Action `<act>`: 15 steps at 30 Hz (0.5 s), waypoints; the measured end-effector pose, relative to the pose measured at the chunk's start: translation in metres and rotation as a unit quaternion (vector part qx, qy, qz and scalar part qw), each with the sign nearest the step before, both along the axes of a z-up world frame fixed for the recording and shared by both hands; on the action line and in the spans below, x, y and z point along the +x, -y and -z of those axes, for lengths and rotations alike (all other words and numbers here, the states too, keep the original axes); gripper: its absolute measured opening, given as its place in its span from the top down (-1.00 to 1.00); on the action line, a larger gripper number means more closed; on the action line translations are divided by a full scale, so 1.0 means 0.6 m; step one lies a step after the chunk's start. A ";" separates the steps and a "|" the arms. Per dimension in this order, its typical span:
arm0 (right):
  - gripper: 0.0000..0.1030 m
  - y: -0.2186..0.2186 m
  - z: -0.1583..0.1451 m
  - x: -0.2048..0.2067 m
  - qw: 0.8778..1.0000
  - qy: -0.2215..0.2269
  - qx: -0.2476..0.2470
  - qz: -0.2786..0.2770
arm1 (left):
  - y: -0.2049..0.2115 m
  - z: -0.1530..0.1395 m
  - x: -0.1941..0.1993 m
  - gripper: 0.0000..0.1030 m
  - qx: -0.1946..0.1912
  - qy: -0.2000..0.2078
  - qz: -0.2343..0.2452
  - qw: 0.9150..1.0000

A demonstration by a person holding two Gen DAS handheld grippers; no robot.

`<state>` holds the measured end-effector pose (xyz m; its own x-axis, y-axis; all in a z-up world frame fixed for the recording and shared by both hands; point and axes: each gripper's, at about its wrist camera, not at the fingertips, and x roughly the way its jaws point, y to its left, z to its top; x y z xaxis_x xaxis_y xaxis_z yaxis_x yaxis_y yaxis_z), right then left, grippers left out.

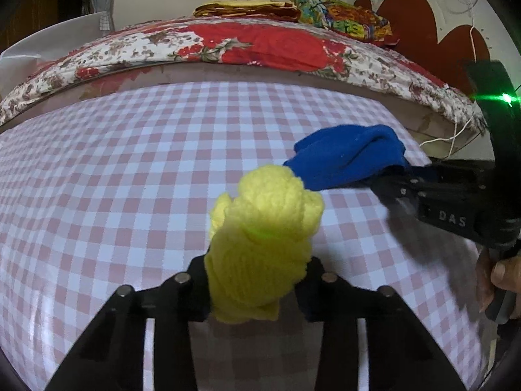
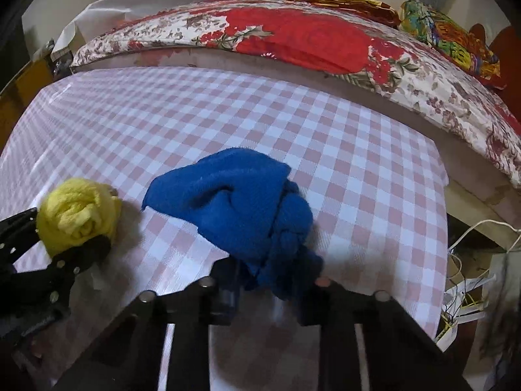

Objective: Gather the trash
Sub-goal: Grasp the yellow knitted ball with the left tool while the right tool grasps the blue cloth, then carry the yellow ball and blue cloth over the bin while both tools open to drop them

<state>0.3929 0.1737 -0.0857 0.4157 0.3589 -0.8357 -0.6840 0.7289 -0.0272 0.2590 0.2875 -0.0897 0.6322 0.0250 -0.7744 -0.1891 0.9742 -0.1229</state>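
**Q:** Left wrist view first: what have your fingers got?

**Me:** My left fingers (image 1: 257, 288) are closed on the yellow cloth wad (image 1: 263, 238), pinching its near end. It sits on the checked surface (image 1: 130, 176), bunched, its long axis running straight away from my fingers, the rolled end pointing forward. To the right, my right fingers (image 2: 270, 285) are clamped on the near tail of the blue cloth (image 2: 234, 202); its bulk lies ahead of them, long axis slanting forward and left, the flat corner pointing left.

**Q:** How would you lift them well?

**Me:** I judge both grips are low on the bundles, so I'd rise straight and slowly, keeping pressure, lest loose folds drag or slip. No bin shows in either view.
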 end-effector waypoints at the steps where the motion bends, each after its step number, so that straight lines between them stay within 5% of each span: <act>1: 0.57 0.008 -0.003 -0.005 1.000 0.000 0.003 0.002 | 0.002 -0.001 -0.002 0.26 0.000 0.001 0.001 1.000; 15: 0.64 0.166 -0.102 -0.143 0.995 0.015 0.086 0.040 | 0.058 -0.055 -0.090 0.27 -0.003 0.029 0.017 0.999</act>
<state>0.3072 0.0740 -0.0244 0.4735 0.4600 -0.7511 -0.6241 0.7770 0.0824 0.2052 0.2525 -0.0566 0.6767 -0.0014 -0.7362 -0.1485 0.9792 -0.1383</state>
